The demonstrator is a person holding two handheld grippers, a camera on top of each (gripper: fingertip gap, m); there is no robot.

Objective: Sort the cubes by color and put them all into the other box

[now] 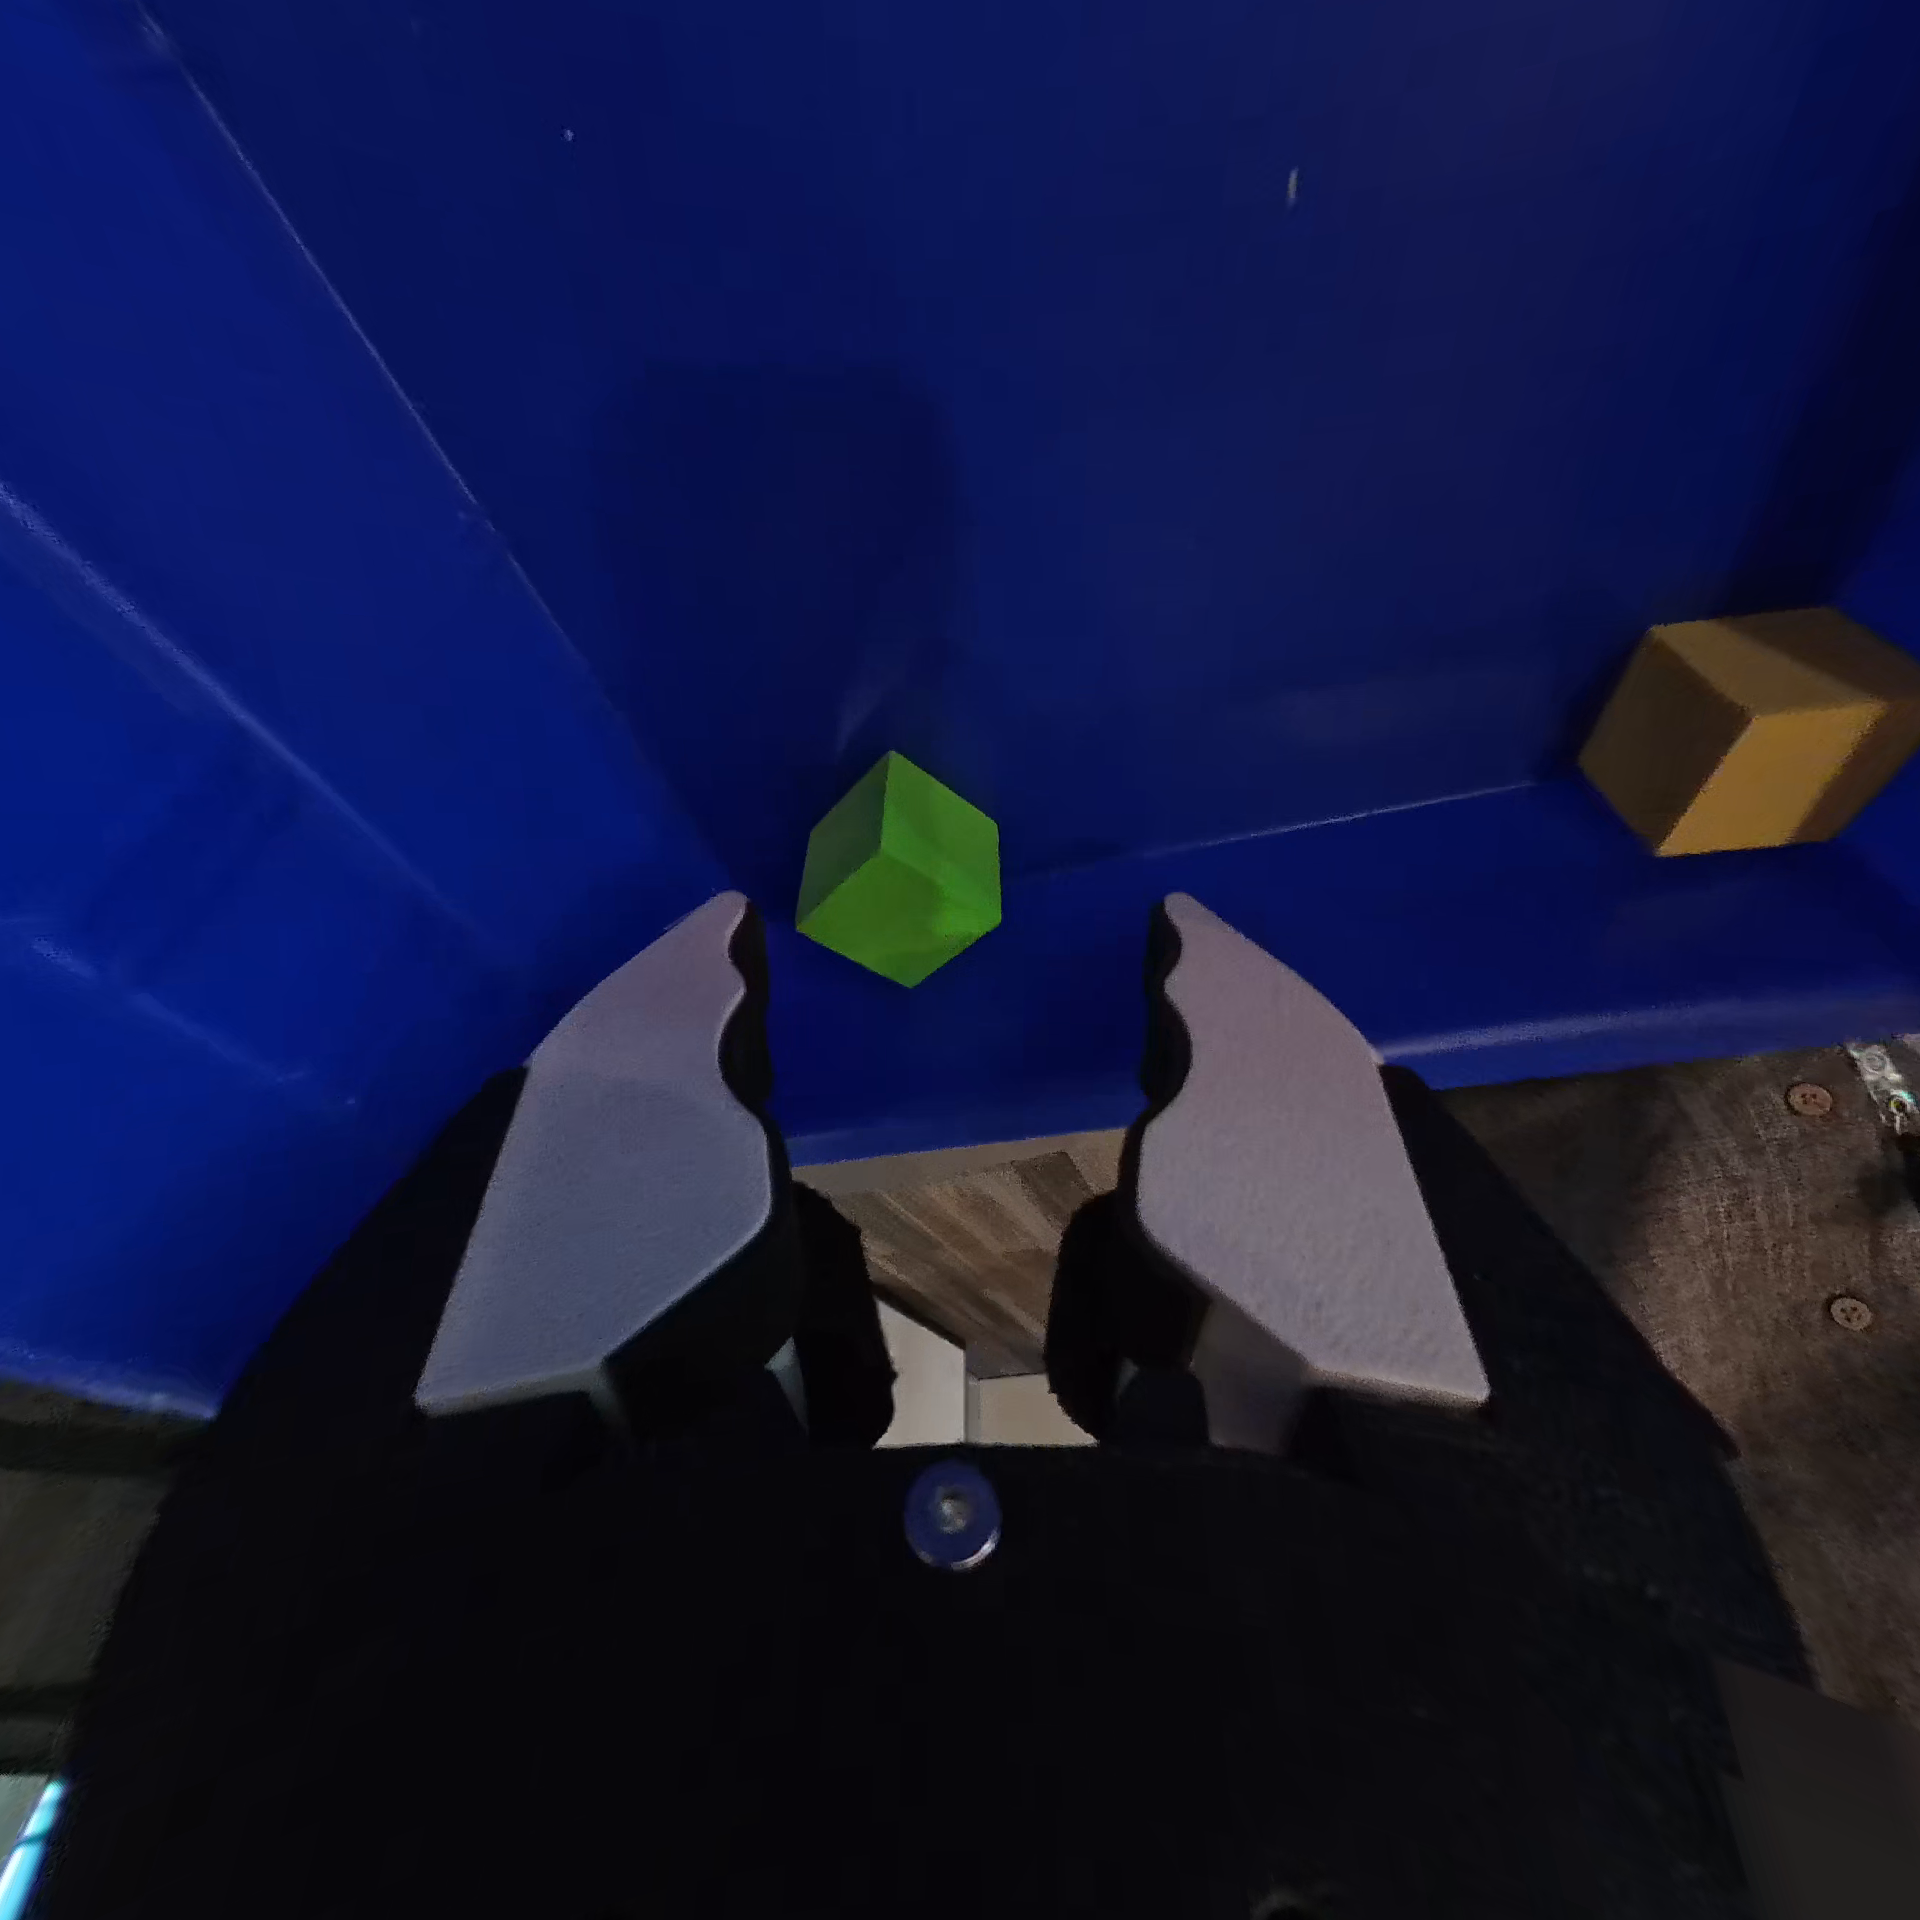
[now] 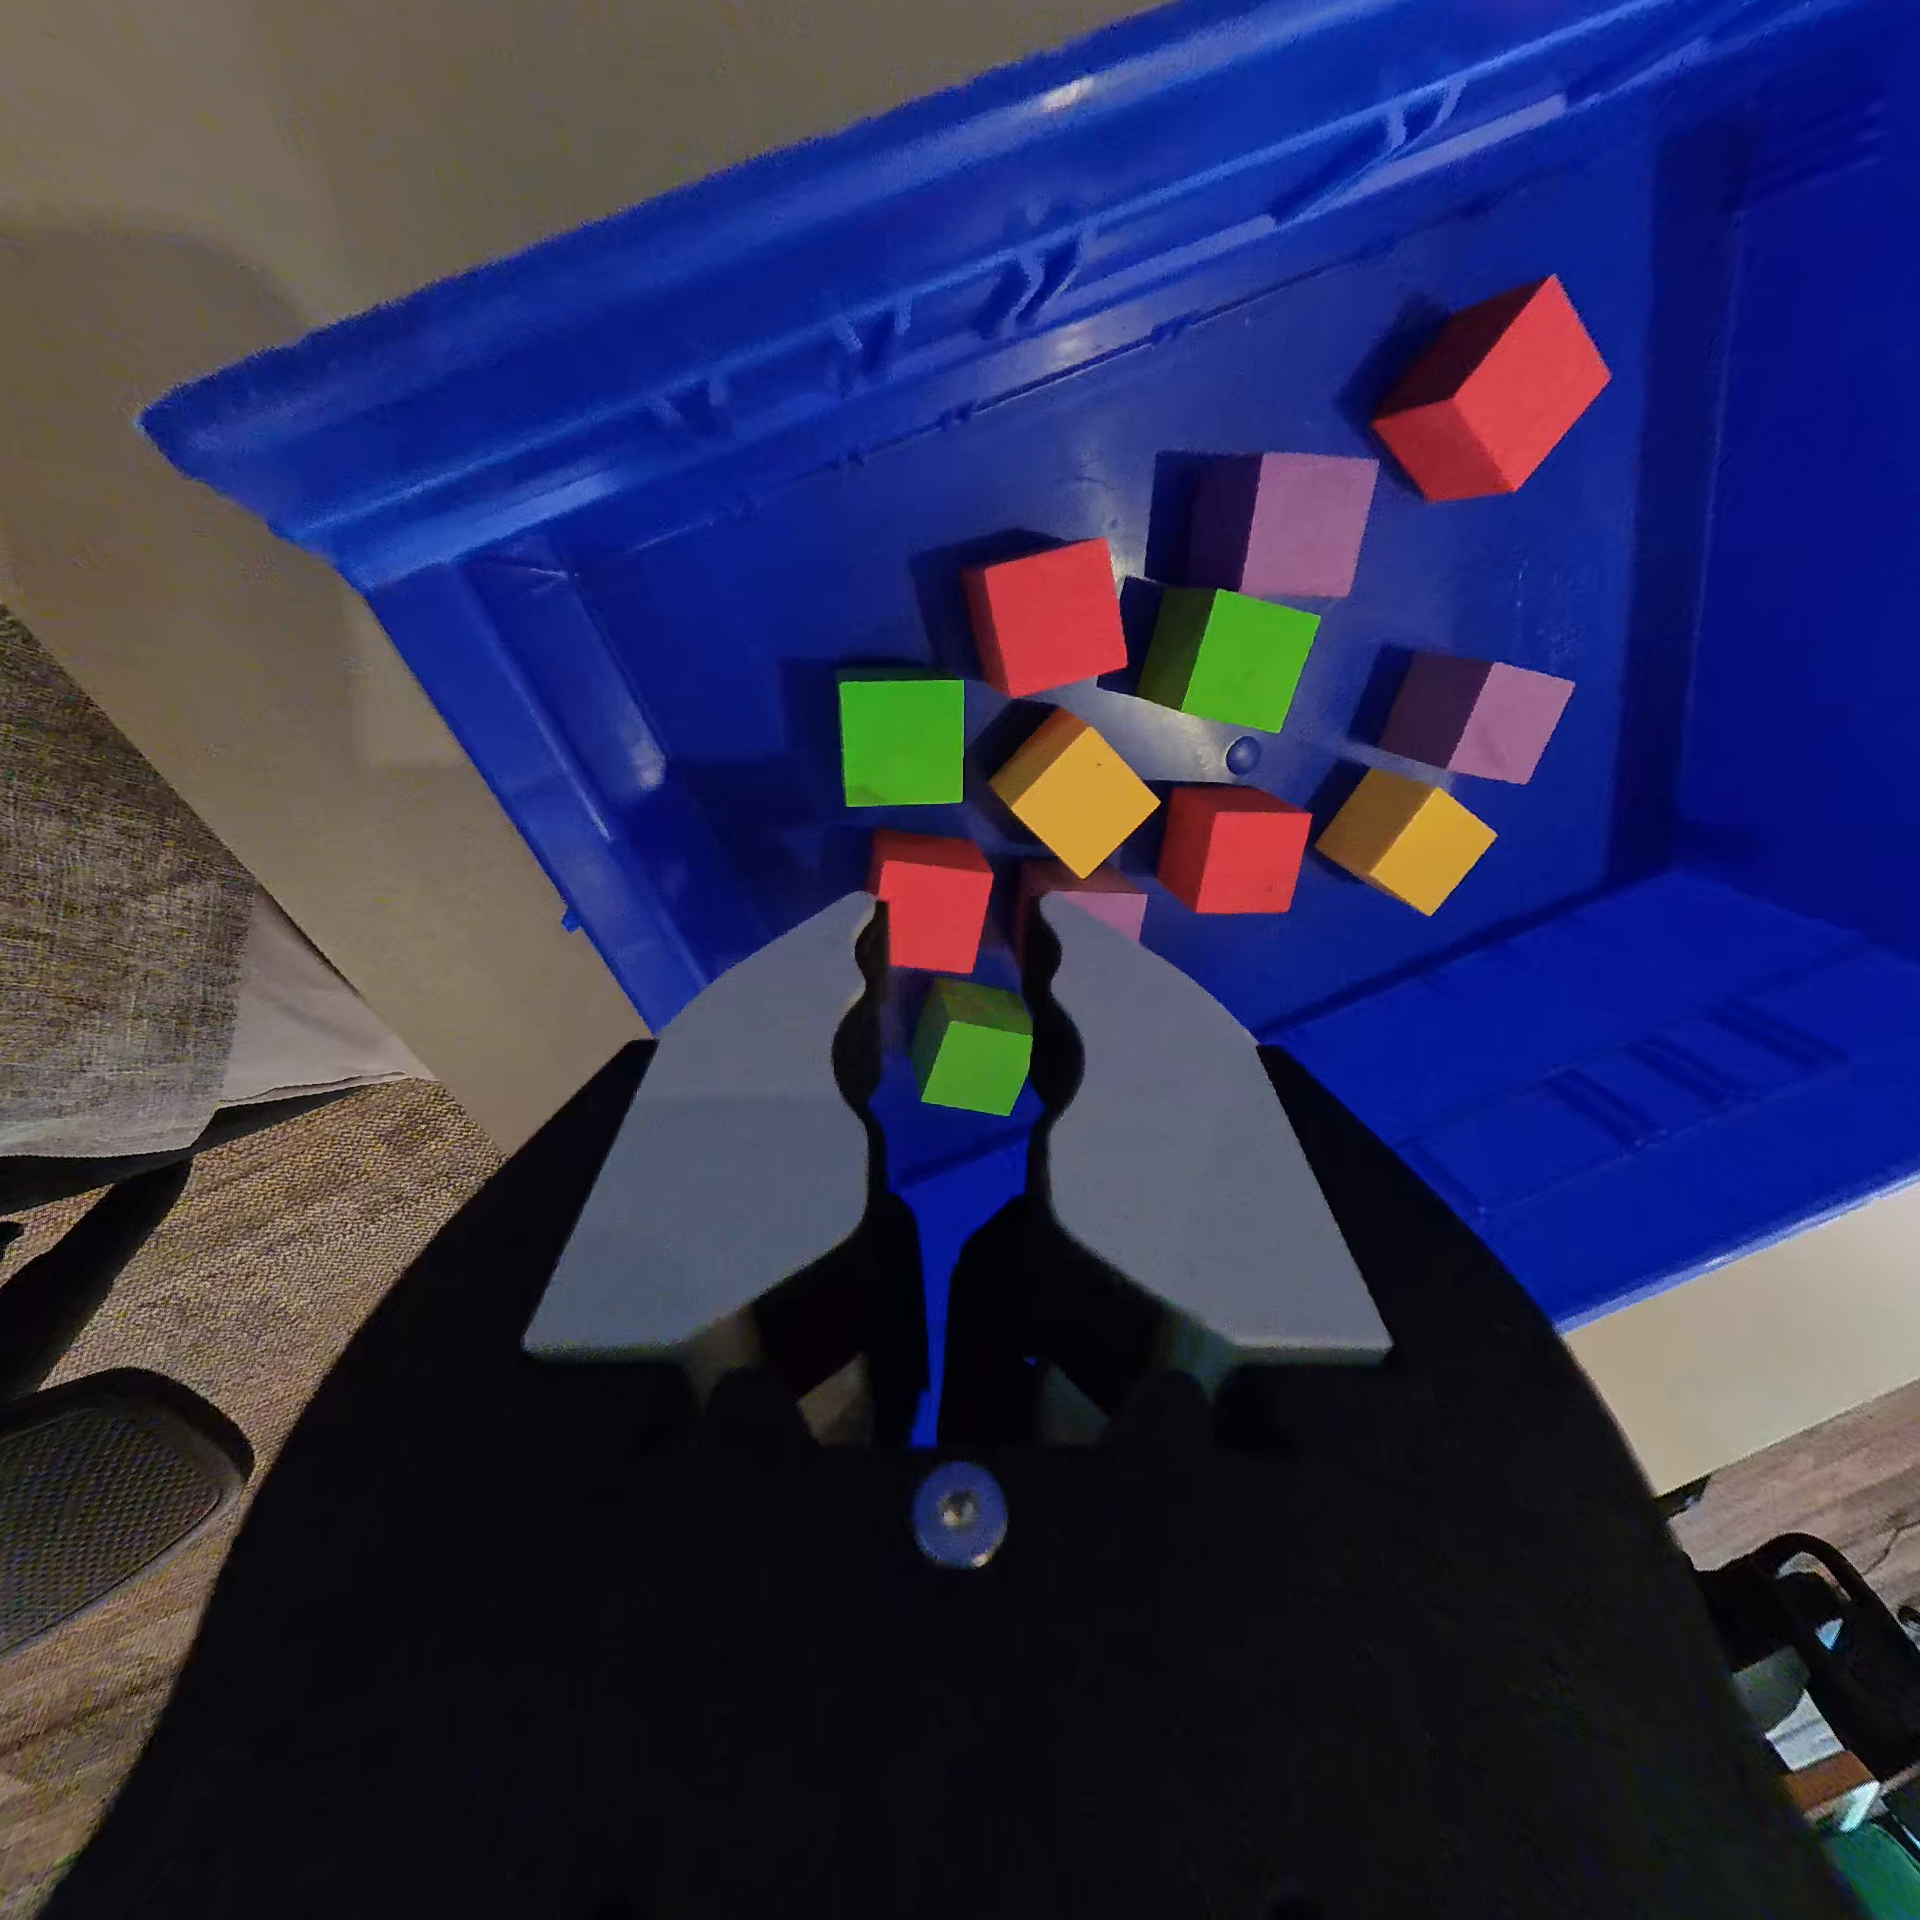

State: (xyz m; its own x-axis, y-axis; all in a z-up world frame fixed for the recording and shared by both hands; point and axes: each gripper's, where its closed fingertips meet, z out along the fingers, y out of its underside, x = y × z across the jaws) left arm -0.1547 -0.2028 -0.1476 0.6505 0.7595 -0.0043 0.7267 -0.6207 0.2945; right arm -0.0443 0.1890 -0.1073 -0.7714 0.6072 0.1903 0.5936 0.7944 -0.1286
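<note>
1. Blue plastic fills both views: a blue bin (image 1: 1143,416) is looked into by the left gripper (image 1: 951,914), and a blue bin (image 2: 1714,1091) by the right gripper (image 2: 956,925). Whether it is one and the same bin cannot be told.
2. The left gripper is held with its grey fingers (image 1: 623,1143) spread wide, and nothing is gripped between them.
3. A green cube (image 1: 899,873) is seen just beyond the left fingertips, resting in a corner of the bin, apart from both tips.
4. A yellow cube (image 1: 1745,743) lies well to the right of it, against the bin wall.
5. The right gripper is narrowed to a small gap, and a small green cube (image 2: 971,1049) is seen between its fingers (image 2: 1164,1143); whether it is actually clamped cannot be told.
6. Beyond the right fingertips a cluster of cubes is spread on the bin floor: a red cube (image 2: 935,899) nearest the tips, a yellow cube (image 2: 1075,790) behind it, and red, green, purple and yellow ones farther back.
7. A grey carpet (image 2: 104,831) is visible left of the bin.
</note>
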